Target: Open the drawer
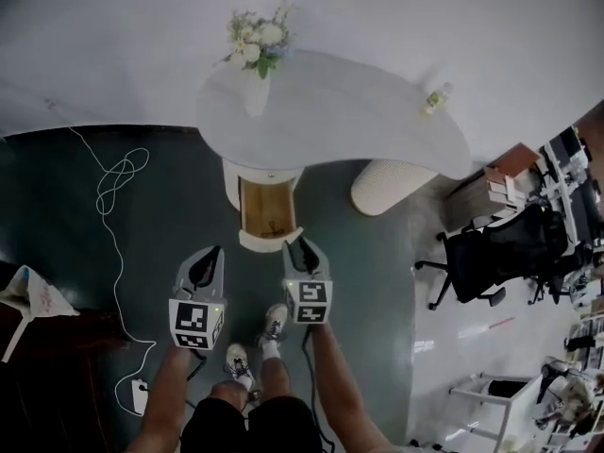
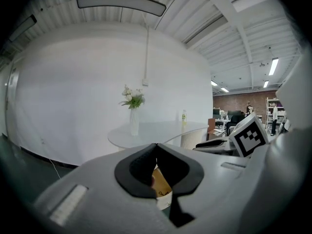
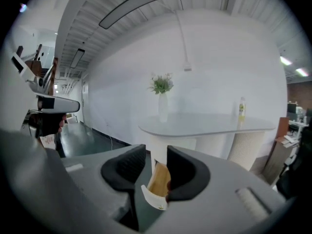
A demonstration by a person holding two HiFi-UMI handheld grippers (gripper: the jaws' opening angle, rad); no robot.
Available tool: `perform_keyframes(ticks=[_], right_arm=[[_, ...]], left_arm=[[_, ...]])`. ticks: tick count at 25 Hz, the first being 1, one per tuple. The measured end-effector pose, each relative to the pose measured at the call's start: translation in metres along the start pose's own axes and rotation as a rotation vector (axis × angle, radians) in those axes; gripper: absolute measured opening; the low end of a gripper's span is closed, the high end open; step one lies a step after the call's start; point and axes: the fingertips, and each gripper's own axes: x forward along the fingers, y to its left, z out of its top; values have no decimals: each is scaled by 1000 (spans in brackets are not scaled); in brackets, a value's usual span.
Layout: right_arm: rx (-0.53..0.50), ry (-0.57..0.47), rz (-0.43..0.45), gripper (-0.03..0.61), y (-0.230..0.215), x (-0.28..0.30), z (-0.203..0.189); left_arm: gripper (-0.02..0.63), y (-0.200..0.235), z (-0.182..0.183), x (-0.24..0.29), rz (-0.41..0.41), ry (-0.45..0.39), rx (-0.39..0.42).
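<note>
Open-plan office, by the look of it. A black swivel office chair (image 1: 495,253) stood at the right, beside stacked boxes (image 1: 491,196) and cluttered desks (image 1: 571,173). The far end had a brick wall (image 2: 239,99) with ceiling strip lights (image 2: 273,66) above. The near part was set out like a reception corner. It held a curved white table (image 1: 377,121) with a vase of flowers (image 1: 255,50) and a small bottle (image 1: 436,98). Behind it was a plain white wall (image 1: 142,26). A loose white cable (image 1: 115,182) trailed over the dark smooth floor (image 1: 57,215).
</note>
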Motion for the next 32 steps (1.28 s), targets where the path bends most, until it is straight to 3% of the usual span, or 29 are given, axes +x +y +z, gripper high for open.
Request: perform_keyframes(ticks=[7,13,15,32], right_arm=[[-51,-124,-20,98,12,-83,83],[-63,-196,-59,41,21,-135,128],[-65,-211,-68,12,28,-148,136],[-86,-259,-103,6,58,-200,155]], left_arm=[[11,-14,65,-42,3,-56,13],[11,-20,101,-75,11,-90,23],[11,-17,109,-86,18,-97,26],[11,-3,137,-137,38,-143,48]])
